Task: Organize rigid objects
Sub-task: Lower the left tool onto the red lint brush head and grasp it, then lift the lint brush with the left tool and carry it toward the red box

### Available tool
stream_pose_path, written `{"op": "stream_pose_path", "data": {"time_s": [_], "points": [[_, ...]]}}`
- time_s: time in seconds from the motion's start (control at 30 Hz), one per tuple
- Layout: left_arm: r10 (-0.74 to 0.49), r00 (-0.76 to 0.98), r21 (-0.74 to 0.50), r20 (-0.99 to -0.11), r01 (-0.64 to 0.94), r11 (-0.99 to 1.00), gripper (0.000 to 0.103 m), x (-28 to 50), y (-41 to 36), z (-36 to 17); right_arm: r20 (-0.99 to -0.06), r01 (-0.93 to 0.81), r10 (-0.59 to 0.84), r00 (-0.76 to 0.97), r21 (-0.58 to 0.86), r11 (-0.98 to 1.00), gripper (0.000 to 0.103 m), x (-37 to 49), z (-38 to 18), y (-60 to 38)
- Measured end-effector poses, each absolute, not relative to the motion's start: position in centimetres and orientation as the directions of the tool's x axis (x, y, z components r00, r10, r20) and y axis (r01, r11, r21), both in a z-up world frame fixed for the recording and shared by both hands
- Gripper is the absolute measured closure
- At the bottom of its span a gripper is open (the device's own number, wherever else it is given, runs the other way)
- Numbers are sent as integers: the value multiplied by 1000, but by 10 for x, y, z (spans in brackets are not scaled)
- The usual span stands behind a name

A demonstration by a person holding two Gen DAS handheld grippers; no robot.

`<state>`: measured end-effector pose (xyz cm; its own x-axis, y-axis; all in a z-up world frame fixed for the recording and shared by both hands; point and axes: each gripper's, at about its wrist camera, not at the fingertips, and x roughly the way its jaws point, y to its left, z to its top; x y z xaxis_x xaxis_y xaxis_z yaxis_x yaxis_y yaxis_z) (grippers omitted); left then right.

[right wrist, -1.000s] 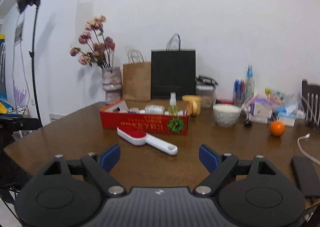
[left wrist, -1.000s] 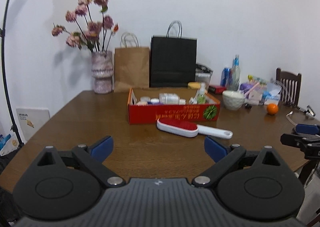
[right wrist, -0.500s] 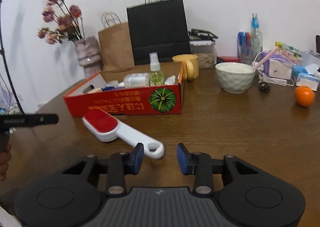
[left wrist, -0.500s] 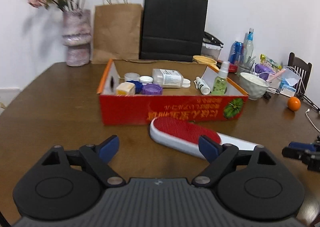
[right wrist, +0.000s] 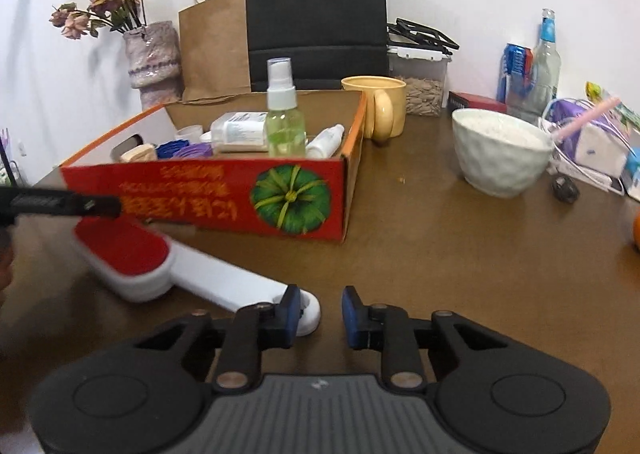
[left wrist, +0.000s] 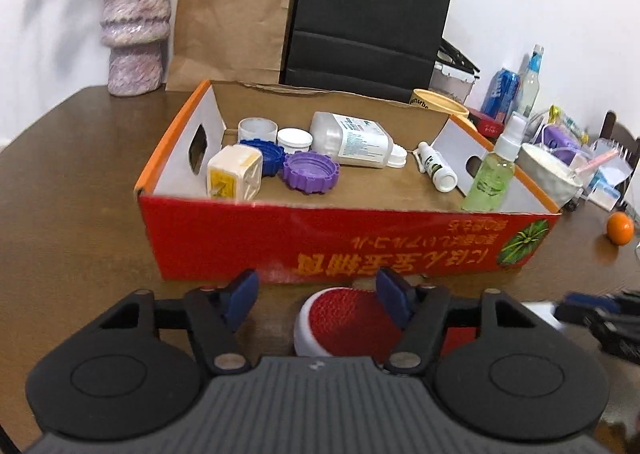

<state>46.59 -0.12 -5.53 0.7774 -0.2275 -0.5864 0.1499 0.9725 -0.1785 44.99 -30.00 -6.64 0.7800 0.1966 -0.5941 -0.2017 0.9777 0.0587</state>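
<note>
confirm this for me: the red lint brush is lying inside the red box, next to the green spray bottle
Not quite. The red lint brush lies on the table in front of the red box, as the right wrist view shows. The green spray bottle does stand inside.

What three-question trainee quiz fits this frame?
1. True or false: the red-and-white plastic lint brush lies inside the red cardboard box.
2. Which stands upright in the box? A: clear green spray bottle. B: white bowl. C: yellow mug.
3. What colour is the ridged plastic lid beside the blue lid?

Key: 1 false, it lies on the table in front of the box. 2 A. 3 purple.
</note>
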Motion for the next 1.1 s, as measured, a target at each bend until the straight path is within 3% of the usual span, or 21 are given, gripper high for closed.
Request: {"op": "stream_pose_path", "data": {"time_s": [0.27,0.37,0.43,0.57,0.7,0.9,1.1], "points": [[-213,786,-230,-580,94,969,34,442,6,-56,-573,-184,228,787,135,974,82,466,-72,-305],[-205,785,-258,-585,59,964,25,435,9,-55,-576,-177,238,782,160,971,82,467,-73,-307],[-237,773,-291,-588,71,954,25,433,10,-56,-576,-179,246,780,172,969,81,466,-73,-307],[-306,740,-343,-599,108,933,38,431,9,-61,-562,-183,310,767,271,945,82,470,-78,-313],[-306,740,-375,-599,78,924,43,427,12,-62,-546,-185,364,754,356,916,91,474,-81,-318],[-258,777,-345,-574,57,937,46,413,9,-52,-531,-148,353,770,389,909,91,463,-81,-311],[-244,836,-335,-492,78,939,46,375,16,-20,-442,-175,316,839,331,927,91,416,-44,-297]]}}
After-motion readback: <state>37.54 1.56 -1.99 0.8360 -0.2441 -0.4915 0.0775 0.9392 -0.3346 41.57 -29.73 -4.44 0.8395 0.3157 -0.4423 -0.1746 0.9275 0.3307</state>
